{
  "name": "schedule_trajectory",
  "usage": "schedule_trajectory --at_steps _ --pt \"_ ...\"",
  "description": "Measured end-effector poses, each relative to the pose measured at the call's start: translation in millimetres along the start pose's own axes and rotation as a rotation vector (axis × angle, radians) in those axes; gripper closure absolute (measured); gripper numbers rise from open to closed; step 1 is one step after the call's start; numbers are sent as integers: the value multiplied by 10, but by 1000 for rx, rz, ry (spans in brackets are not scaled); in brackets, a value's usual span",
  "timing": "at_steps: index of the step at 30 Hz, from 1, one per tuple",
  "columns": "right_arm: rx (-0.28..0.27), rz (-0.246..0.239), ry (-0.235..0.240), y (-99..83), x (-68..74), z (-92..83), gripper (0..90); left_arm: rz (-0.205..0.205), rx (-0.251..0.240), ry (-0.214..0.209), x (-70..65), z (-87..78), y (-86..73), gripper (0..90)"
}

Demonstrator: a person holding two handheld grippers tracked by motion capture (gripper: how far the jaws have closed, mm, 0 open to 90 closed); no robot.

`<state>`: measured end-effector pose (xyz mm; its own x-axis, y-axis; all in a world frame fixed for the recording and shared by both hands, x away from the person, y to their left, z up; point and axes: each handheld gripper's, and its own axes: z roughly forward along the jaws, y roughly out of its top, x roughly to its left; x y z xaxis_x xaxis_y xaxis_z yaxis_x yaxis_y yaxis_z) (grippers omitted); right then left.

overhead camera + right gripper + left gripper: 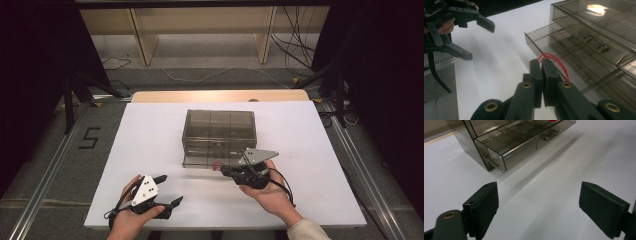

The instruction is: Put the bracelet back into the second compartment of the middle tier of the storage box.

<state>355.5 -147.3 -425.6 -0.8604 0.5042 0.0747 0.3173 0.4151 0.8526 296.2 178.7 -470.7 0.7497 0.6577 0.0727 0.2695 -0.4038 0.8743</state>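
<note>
A smoky clear drawer box stands mid-table with its lowest drawer pulled out toward me. My right gripper is at the drawer's front edge, shut on thin red loops that look like rubber bands; in the high view this right gripper sits at the drawer front with the red loops at its tips. My left gripper hovers open near the table's front left, nothing between its jaws. In its own view the left gripper points at the drawer box.
The white table top is bare around the box. A small metal piece lies in a drawer compartment. The left gripper hangs open at the upper left of the right gripper view. Cables and wooden shelving stand beyond the far edge.
</note>
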Motion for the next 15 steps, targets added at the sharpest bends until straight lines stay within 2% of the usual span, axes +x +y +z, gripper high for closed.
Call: schedule_trajectory --at_steps 15 --pt "-5 6 -5 25 -38 2 883 0 0 1 0 -1 0 158"
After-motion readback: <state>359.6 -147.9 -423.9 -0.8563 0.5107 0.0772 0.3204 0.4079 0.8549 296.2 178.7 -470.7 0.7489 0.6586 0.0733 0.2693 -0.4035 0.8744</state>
